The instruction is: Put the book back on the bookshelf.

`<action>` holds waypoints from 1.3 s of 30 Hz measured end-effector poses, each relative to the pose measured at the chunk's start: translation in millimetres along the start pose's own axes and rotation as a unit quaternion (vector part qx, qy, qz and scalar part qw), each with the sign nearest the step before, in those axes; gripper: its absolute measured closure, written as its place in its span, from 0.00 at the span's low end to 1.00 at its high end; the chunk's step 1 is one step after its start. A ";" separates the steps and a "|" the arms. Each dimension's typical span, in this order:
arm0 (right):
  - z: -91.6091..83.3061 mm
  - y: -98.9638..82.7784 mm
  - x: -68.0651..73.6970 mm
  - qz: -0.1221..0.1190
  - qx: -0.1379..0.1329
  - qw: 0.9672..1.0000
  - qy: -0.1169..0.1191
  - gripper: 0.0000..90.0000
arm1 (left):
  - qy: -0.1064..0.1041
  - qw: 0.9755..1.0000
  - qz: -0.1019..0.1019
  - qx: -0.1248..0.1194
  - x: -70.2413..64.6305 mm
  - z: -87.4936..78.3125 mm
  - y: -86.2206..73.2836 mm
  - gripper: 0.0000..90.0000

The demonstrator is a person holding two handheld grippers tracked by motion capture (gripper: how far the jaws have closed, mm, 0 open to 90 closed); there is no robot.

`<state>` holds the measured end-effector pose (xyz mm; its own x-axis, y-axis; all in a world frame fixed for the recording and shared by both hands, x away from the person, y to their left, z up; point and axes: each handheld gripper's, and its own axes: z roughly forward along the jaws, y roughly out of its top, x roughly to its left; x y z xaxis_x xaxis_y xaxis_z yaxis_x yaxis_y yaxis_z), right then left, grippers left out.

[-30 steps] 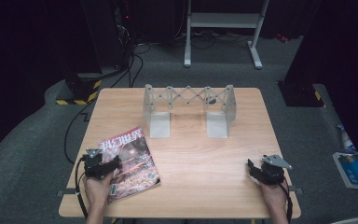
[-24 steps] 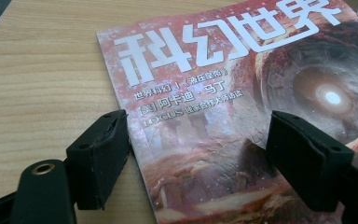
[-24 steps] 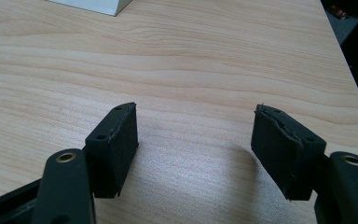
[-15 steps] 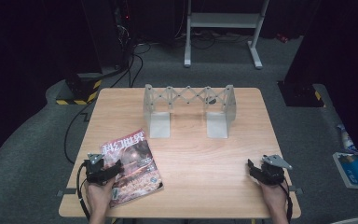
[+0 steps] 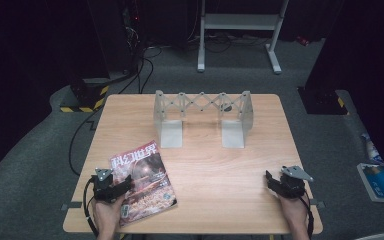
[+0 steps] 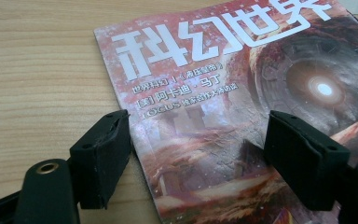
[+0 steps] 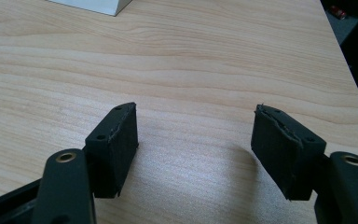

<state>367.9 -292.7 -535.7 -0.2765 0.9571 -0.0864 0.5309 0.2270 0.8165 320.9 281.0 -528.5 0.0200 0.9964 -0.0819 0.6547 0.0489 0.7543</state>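
Observation:
A magazine [image 5: 142, 182] with a reddish cover and large white characters lies flat at the front left of the wooden table [image 5: 220, 170]. My left gripper [image 5: 125, 182] hovers low over its lower left part, open. In the left gripper view the magazine [image 6: 223, 116] has its left edge between the two wide-apart pads of the left gripper [image 6: 198, 123], and neither pad presses on it. My right gripper [image 5: 271, 181] rests at the front right, open. The right gripper view shows the right gripper [image 7: 196, 114] with bare wood between its pads.
A grey metal scissor-lattice rack [image 5: 202, 117] with two white feet stands across the back middle of the table; one foot [image 7: 93, 5] is in the right gripper view. On the floor beyond are cables, a white stand [image 5: 240, 22] and a striped box [image 5: 87, 97].
My left gripper has drawn back a little toward the near edge. The magazine looks shifted slightly the same way. The right gripper has stayed still.

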 end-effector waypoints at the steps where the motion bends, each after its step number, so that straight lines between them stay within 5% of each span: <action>1: 0.0 0.0 0.0 0.000 0.000 1.000 0.000 0.35 | 0.000 1.000 0.000 0.000 -0.5 -0.6 -0.6 0.26; 39: 0.0 0.1 -0.3 0.002 0.001 1.000 0.000 0.35 | -0.016 1.000 0.014 0.009 -18.4 -18.0 -15.1 0.27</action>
<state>368.1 -293.0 -535.6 -0.2755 0.9577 -0.0833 0.5329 0.2242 0.8160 297.1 263.2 -526.6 0.0616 0.9947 -0.0824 0.6673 0.0203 0.7445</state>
